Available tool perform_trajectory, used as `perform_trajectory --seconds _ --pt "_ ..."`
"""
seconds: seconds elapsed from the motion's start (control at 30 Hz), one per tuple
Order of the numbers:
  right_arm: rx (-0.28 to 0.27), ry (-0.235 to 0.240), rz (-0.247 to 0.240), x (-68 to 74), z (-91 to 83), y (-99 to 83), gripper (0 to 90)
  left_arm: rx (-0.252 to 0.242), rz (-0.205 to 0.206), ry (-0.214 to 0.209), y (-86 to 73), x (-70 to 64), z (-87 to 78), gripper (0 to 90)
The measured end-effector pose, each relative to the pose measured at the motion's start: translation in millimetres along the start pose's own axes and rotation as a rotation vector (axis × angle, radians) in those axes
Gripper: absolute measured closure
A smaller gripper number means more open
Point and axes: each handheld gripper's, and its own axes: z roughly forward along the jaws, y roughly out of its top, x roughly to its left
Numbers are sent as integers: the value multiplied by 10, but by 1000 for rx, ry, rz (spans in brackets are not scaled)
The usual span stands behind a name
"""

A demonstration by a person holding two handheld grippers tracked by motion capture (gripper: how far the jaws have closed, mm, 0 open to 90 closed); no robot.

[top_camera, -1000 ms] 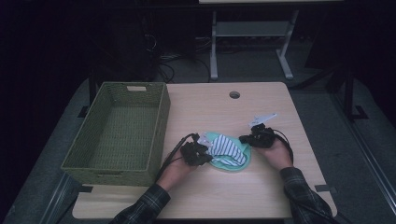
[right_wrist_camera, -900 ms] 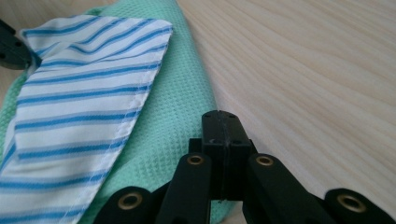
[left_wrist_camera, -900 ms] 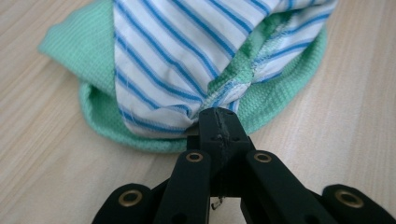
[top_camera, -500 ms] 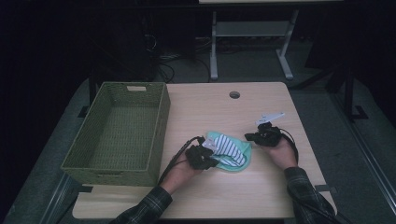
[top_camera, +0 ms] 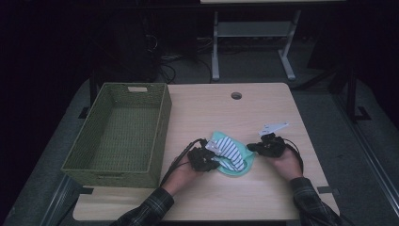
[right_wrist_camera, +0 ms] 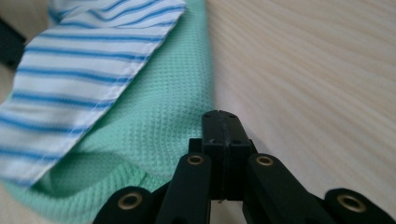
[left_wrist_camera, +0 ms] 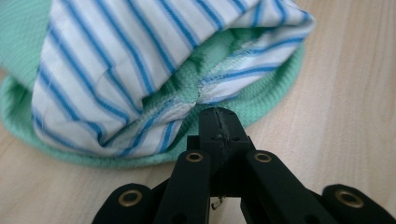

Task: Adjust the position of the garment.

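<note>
Both grippers backed off slightly; left gripper (left_wrist_camera: 217,122) & right gripper (right_wrist_camera: 223,125) jaws closed, empty, beside striped cloth (top_camera: 229,151) on green cloth (top_camera: 244,165) mid-table; basket (top_camera: 123,165) seen from high view; weave detail seen from gripper views

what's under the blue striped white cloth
A mint green knit cloth lies under the blue-striped white cloth, showing round its edges; whatever lies between or beneath them is covered.
</note>
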Motion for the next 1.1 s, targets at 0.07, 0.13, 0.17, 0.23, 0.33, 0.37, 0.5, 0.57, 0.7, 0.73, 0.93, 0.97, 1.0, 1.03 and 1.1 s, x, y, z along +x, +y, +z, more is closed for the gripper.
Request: perform_trajectory --seconds 0.07,0.13,0.17,0.23,0.33,0.37,0.5,0.57,0.7,0.73,0.93,0.97,1.0,1.03,1.1 --pt "-2 5 -4 34 -31 -33 898 -10 -16 5 -7 6 6 896" --pt "4 8 -9 70 -60 -61 898 -4 -14 10 -11 22 -3 896" --pt "5 10 -9 92 -76 -74 898 -2 -14 11 -12 29 -5 896" --pt "6 11 -16 123 -109 -97 898 1 -12 16 -14 53 -12 896" --pt "4 23 -22 174 -163 -149 898 -18 -33 17 -16 81 9 896" --pt "7 25 -22 188 -180 -164 898 -11 -31 17 -11 95 8 896" --pt "6 41 -24 261 -230 -229 898 -12 -29 27 7 140 21 896" --pt "13 49 -27 320 -250 -258 897 -19 -33 32 8 160 29 896" --pt "10 75 -37 425 -294 -318 897 -32 -49 34 8 189 44 896" --pt "13 78 -34 456 -306 -330 898 -36 -51 35 8 189 46 897" --pt "11 106 -45 575 -363 -405 897 -32 -41 31 7 201 43 896" --pt "15 106 -46 594 -366 -414 897 -33 -40 30 6 201 44 896" --pt "15 106 -45 604 -367 -424 896 -33 -39 31 6 202 44 896" --pt "10 106 -48 603 -366 -428 894 -34 -39 30 5 202 44 896" --pt "-1 95 -45 596 -380 -427 831 -31 -41 28 2 205 38 892"
